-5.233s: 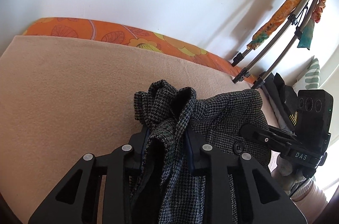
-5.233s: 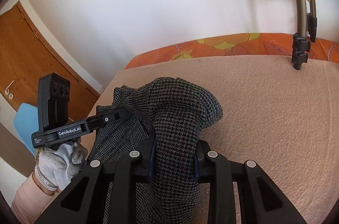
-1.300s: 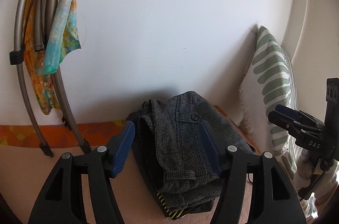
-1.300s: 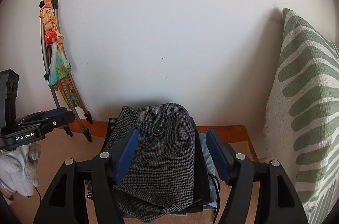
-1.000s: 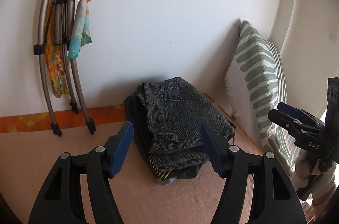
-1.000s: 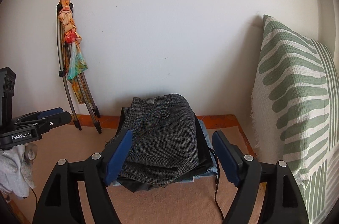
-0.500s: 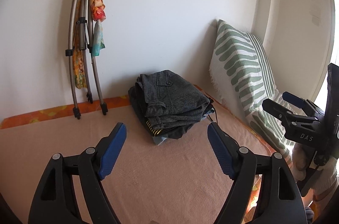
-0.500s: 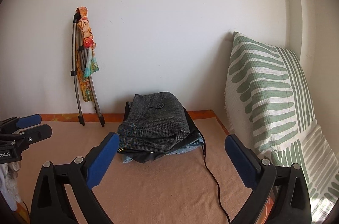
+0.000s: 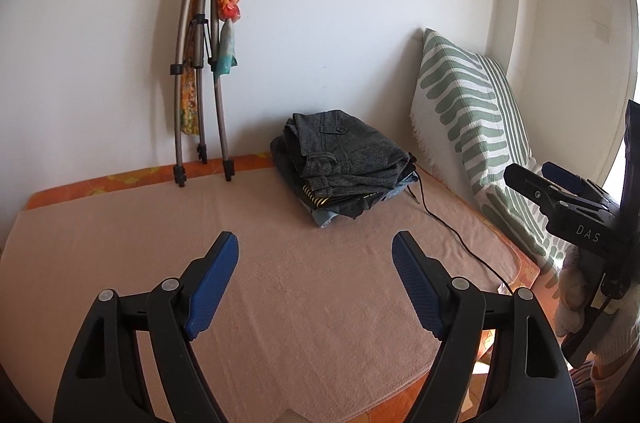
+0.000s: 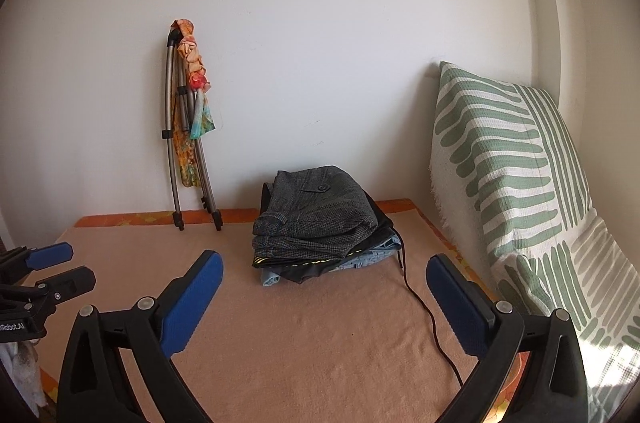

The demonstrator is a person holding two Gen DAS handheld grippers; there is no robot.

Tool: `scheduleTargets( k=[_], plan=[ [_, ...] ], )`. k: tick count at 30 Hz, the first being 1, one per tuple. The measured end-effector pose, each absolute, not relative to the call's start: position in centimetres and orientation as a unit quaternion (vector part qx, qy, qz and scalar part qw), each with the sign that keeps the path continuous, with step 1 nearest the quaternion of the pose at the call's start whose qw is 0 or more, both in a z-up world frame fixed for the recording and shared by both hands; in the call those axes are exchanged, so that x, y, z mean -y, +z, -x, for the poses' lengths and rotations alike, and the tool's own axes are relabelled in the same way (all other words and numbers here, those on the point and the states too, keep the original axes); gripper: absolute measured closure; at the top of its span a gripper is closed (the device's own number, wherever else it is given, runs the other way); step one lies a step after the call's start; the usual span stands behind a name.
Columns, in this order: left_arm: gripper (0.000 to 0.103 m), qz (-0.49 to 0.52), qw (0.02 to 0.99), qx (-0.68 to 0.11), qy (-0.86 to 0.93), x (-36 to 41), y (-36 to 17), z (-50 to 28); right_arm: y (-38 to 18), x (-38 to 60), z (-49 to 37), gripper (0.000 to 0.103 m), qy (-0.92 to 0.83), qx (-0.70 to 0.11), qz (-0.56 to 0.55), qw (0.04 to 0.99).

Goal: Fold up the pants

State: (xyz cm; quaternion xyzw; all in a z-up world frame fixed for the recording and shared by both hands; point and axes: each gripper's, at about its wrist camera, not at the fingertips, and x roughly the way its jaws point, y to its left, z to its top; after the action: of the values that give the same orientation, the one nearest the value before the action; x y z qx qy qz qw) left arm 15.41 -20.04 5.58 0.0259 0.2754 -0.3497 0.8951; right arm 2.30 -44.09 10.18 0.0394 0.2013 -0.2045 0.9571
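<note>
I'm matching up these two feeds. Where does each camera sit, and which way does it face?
Left wrist: sits behind the open left gripper, facing the folded pants by the wall; the gloved right hand holding the right gripper shows at right.
Right wrist: sits behind the open right gripper, facing the same pants; the left gripper shows at left.
Shared: pants, striped cushion, black cable.

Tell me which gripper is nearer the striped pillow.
Right. The right gripper sits beside the pillow, its right finger close to it; the left gripper is further left, both open and empty.
</note>
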Motion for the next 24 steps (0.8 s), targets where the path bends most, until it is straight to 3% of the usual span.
scheduleTargets(
  k=[24],
  plan=[
    [0.024, -0.058, 0.904, -0.271, -0.325, 19.8, 4.0, -14.6, 6.9, 43.6, -3.4, 0.0, -0.207, -0.223, -0.045, 0.951]
  ],
)
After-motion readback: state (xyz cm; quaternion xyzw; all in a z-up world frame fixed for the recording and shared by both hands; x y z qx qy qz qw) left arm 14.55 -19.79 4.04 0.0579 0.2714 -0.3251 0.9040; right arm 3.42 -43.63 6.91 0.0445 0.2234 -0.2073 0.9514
